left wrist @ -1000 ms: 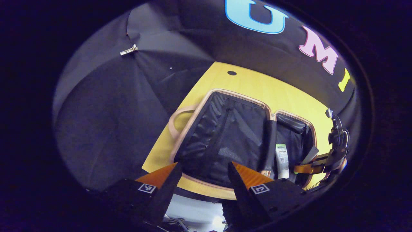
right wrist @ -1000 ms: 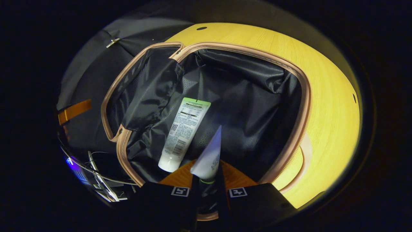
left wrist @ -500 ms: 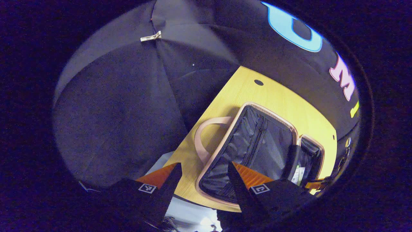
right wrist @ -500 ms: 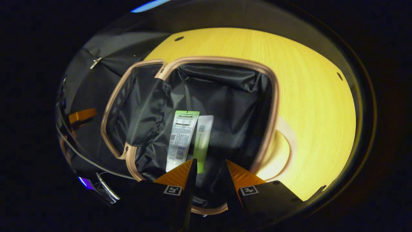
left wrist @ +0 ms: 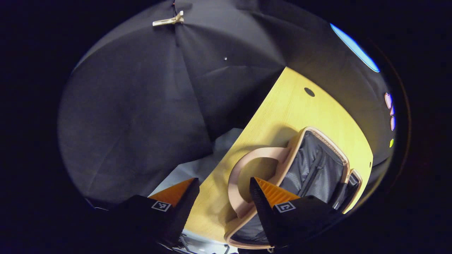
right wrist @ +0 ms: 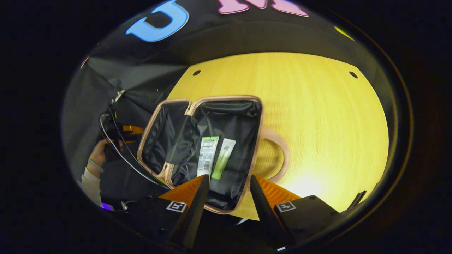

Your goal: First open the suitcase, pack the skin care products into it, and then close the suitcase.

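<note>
The suitcase (right wrist: 226, 98) lies open on the yellow table (right wrist: 317, 116), pink-rimmed with a black lining. In its right half lie two tubes side by side: a white tube with a printed label (right wrist: 207, 156) and a white-and-green tube (right wrist: 223, 158). My right gripper (right wrist: 229, 177) is open and empty, hanging above the case's near rim. In the left gripper view the suitcase (left wrist: 314, 165) sits at the lower right with its pink handle (left wrist: 247, 176) towards me. My left gripper (left wrist: 224, 180) is open and empty, over the table edge beside that handle.
In the right gripper view the left gripper (right wrist: 129, 129) and the hand (right wrist: 96, 155) holding it are left of the case, with a cable trailing down. A second pink handle (right wrist: 282, 155) sticks out on the case's right. Small holes (right wrist: 353, 74) mark the table. A pale surface (left wrist: 197, 165) lies below the table's left edge.
My right gripper let go of the white-and-green tube, which now lies beside the labelled tube, then opened and drew back. My left gripper swung away to the case's handle side.
</note>
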Available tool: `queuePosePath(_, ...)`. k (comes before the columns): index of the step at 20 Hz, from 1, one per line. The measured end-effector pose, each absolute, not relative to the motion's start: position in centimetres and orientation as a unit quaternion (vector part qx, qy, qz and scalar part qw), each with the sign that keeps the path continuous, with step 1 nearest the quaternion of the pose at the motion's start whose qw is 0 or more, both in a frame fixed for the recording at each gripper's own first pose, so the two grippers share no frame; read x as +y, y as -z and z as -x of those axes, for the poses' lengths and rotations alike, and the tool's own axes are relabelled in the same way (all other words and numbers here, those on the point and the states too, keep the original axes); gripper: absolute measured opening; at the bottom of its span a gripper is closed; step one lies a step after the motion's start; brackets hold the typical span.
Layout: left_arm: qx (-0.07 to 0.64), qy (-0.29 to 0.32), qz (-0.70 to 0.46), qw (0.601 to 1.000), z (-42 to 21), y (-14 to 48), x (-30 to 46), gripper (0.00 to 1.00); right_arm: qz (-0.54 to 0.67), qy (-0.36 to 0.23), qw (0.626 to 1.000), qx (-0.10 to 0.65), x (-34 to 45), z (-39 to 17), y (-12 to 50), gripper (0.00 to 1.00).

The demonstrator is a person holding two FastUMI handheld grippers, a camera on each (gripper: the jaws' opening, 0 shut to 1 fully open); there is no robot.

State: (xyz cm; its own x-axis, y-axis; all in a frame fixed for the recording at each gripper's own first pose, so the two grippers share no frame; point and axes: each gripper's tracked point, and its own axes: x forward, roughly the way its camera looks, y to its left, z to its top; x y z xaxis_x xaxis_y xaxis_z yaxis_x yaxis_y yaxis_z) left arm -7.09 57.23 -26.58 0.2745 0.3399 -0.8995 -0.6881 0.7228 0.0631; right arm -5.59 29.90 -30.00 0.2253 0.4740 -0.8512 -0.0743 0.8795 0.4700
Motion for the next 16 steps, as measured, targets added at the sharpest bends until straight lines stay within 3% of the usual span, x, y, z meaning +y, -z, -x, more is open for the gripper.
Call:
queuePosePath(3,0.528,-0.329,0.171,0.764,6.5,29.3,57.7,0.91,-0.168,-0.158,0.772,0.593,28.3,5.7,30.0,0.8)
queuePosePath(4,0.539,-0.319,0.179,0.759,6.4,30.1,57.3,0.88,-0.169,-0.151,0.771,0.595,27.8,6.1,29.9,0.92)
queuePosePath(5,0.552,-0.334,0.195,0.739,7.2,30.6,56.5,0.75,-0.172,-0.144,0.768,0.6,27.5,6.5,29.8,0.8)
queuePosePath(6,0.537,-0.346,0.187,0.747,6.2,30.3,56.8,0.19,-0.175,-0.14,0.765,0.604,27.1,7.2,29.4,0.8)
queuePosePath(7,0.54,-0.342,0.167,0.751,6.0,30.4,57.4,0.21,-0.176,-0.139,0.767,0.602,26.9,7.5,29.1,0.8)
queuePosePath(11,0.52,-0.315,0.154,0.779,5.1,27.7,55.9,0.14,-0.176,-0.14,0.782,0.582,25.9,7.7,27.9,0.8)
queuePosePath(16,0.467,-0.286,0.096,0.831,3.7,19.8,53.2,0.09,-0.197,-0.169,0.789,0.557,26.2,6.6,26.4,0.8)
